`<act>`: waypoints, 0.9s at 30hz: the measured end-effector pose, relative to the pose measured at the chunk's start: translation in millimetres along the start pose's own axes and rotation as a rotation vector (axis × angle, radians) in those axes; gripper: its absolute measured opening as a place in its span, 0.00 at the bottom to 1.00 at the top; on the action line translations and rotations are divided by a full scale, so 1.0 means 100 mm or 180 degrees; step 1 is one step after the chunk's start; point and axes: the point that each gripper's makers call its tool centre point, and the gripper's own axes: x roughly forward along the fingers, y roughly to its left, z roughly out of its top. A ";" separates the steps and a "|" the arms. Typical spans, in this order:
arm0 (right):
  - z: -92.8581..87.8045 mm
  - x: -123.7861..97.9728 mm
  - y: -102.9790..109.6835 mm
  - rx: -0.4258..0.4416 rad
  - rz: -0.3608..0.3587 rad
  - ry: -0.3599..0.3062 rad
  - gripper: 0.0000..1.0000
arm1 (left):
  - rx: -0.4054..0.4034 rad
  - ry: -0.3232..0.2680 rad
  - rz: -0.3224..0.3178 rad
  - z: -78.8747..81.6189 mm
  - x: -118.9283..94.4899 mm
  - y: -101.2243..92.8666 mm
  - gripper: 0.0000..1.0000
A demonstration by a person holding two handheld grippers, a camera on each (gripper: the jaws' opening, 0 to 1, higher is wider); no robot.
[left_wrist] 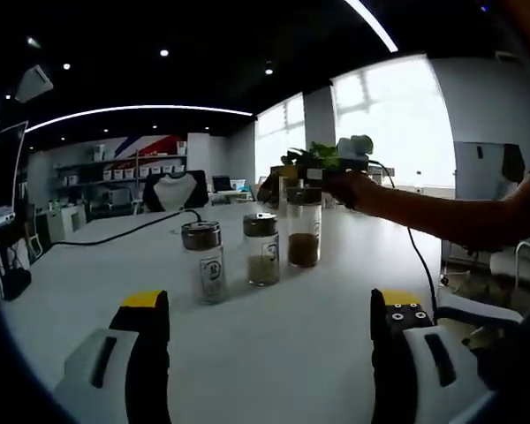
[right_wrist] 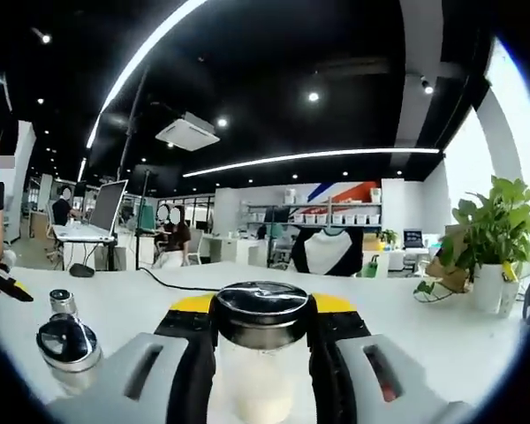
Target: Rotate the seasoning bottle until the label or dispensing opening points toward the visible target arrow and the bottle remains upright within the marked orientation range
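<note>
Three glass seasoning bottles with metal lids stand upright in a row on the white table [left_wrist: 88,283]. The left bottle [left_wrist: 202,261] looks pale, the middle bottle [left_wrist: 261,250] holds greenish powder, and the taller right bottle [left_wrist: 303,225] holds brown powder. A person's arm reaches in from the right and holds my right gripper [left_wrist: 336,174] at that tall bottle's top. In the right gripper view the bottle's lid [right_wrist: 263,309] sits tight between the jaws of my right gripper [right_wrist: 263,331]. The other two lids [right_wrist: 68,340] show to the left. My left gripper [left_wrist: 269,305] stands open, short of the row.
A potted plant [right_wrist: 490,238] stands on the table beyond the bottles, also seen as the plant [left_wrist: 322,155]. A black cable [left_wrist: 124,231] runs across the far side of the table. Shelves, a monitor [right_wrist: 106,208] and seated people are in the background.
</note>
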 end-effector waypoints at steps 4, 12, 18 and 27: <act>0.03 -0.24 0.03 -0.0087 -0.0052 -0.0065 0.37 | -0.0002 0.0006 -0.0025 -0.01 0.01 -0.03 1.00; -0.06 -0.67 0.18 -0.0261 -0.0136 -0.0014 0.37 | -0.0004 -0.0029 -0.0054 0.01 0.02 -0.08 1.00; -0.07 -0.86 0.34 -0.0218 -0.0115 -0.0019 0.37 | -0.0010 -0.0040 -0.0084 0.02 0.03 -0.12 1.00; -0.01 -1.13 0.66 -0.0144 0.0012 0.0046 0.37 | -0.0028 -0.0069 -0.0147 0.03 0.04 -0.18 1.00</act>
